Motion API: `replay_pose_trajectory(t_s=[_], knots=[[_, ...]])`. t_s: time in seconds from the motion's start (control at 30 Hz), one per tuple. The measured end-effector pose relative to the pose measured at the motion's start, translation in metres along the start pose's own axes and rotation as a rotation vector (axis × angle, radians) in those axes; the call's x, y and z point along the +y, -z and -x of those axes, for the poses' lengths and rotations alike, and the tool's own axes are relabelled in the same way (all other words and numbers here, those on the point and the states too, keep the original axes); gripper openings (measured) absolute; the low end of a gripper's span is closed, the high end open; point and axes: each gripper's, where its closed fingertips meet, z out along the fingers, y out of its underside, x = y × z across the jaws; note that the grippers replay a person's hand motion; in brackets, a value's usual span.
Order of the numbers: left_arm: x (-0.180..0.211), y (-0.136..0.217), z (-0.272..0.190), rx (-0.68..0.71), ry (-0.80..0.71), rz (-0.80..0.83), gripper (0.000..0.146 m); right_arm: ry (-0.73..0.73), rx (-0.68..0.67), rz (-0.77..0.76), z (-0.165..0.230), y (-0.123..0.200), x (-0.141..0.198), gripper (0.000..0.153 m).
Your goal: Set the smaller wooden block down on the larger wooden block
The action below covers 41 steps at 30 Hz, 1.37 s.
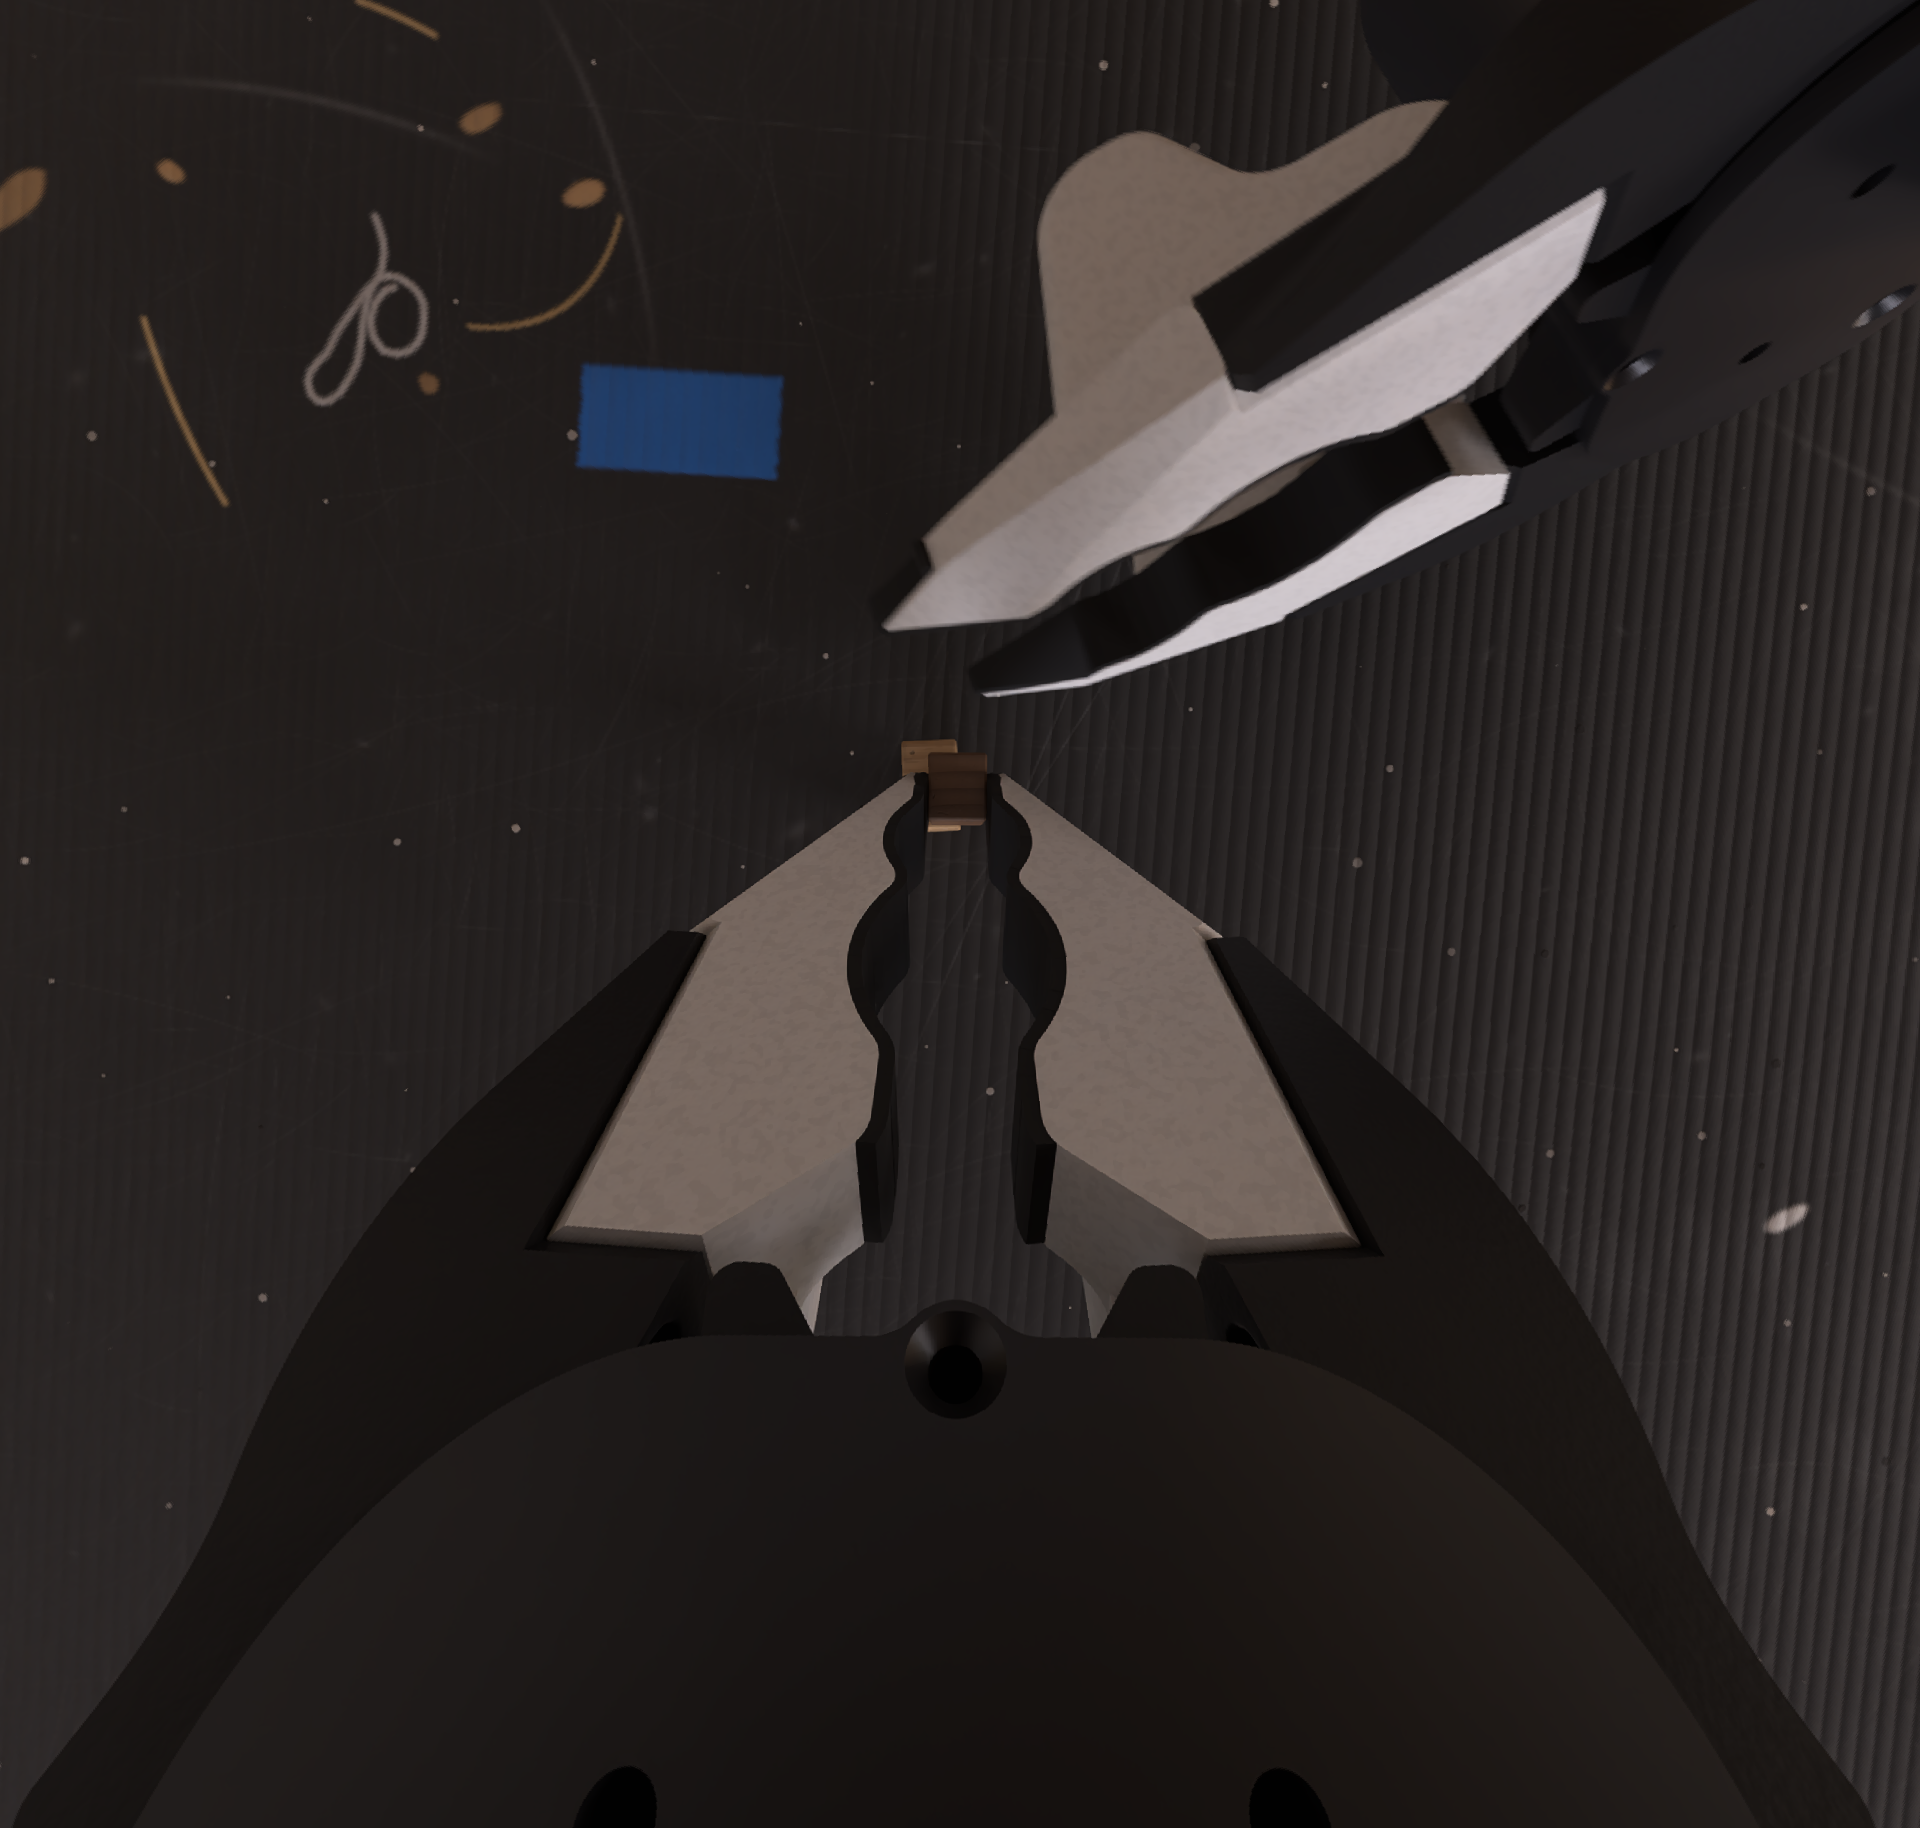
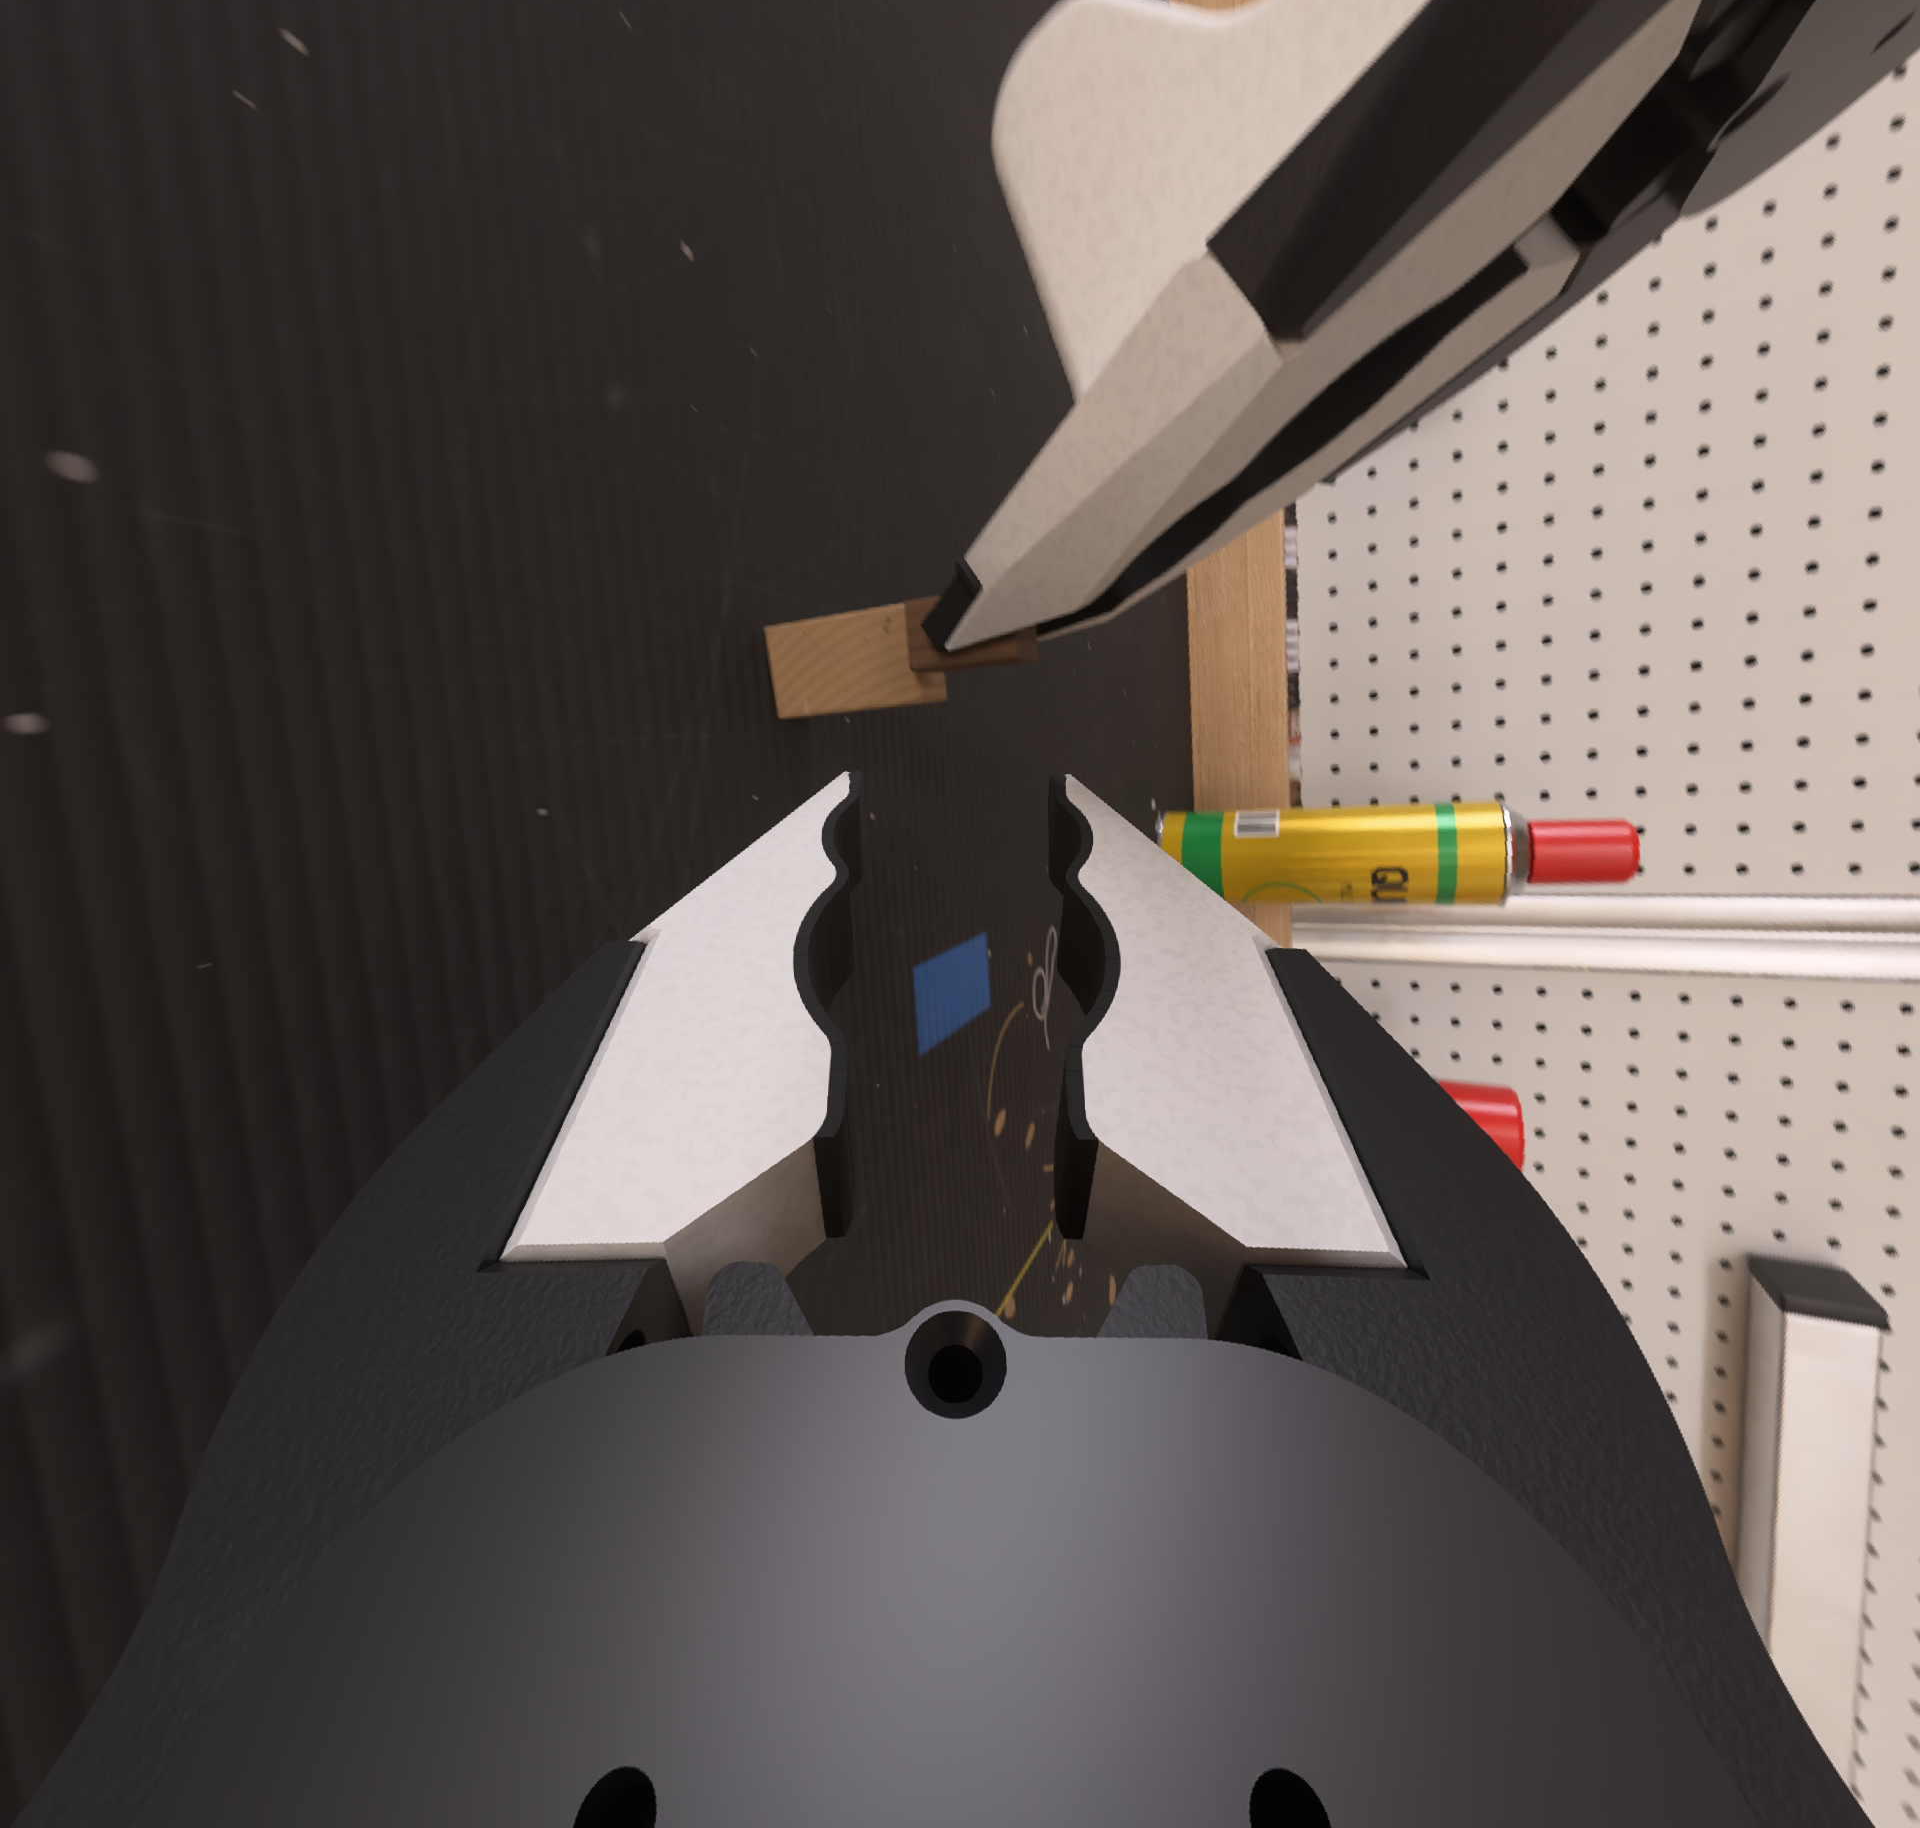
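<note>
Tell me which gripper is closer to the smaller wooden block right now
Left. The left gripper is shut on the smaller wooden block; the right gripper hangs open, apart from it.

Smaller wooden block [image 1: 958, 789] mostly hidden between the fingertips of the left tool [image 1: 956, 791] in the left wrist view, and covered across its middle by the same tool [image 2: 987, 625] in the right wrist view; whether it touches the larger wooden block [image 2: 847, 661] not determinable. Larger wooden block [image 1: 928, 750] reduced to a small pale corner behind the smaller one in the left wrist view. Right tool [image 1: 966, 651] cut off by the top and right edges there; second red cap [image 2: 1488, 1118] part-hidden behind the right tool [image 2: 956, 791]; white bracket [image 2: 1813, 1466] cut at the lower right edge.
</note>
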Motion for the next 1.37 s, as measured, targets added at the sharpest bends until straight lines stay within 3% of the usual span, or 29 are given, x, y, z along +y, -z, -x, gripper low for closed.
replay_pose_trajectory(t_s=[0.37,0.6,0.67,0.77,0.87,1.07,1.23,1.37], knots=[[0.0,0.0,0.005,-0.055,-0.022,-0.002,0.01,0.217,0.14,0.076,-0.006,-0.011,0.007,0.033],[-0.002,-0.001,0.004,-0.012,0.05,-0.024,0.011,0.161,0.12,0.059,-0.014,-0.007,0.008,0.032],[-0.006,0.006,-0.001,0.045,0.076,-0.095,0.031,0.143,0.086,0.057,-0.014,-0.005,0.009,0.031],[-0.009,0.029,-0.002,0.086,0.117,-0.251,0.038,0.104,0.048,0.046,-0.019,0.003,0.011,0.031],[0.006,0.037,-0.001,0.049,0.149,-0.288,0.038,0.035,-0.021,0.037,-0.027,0.012,0.013,0.031],[-0.013,0.029,-0.028,0.178,0.312,-0.465,0.038,-0.06,-0.199,0.056,-0.035,0.027,0.017,0.032],[-0.024,0.03,-0.018,0.02,0.447,-0.567,0.038,-0.146,-0.233,0.043,-0.053,0.041,0.018,0.032],[-0.043,0.039,-0.021,-0.009,0.423,-0.694,0.038,-0.235,-0.21,0.008,-0.069,0.049,0.021,0.032]])
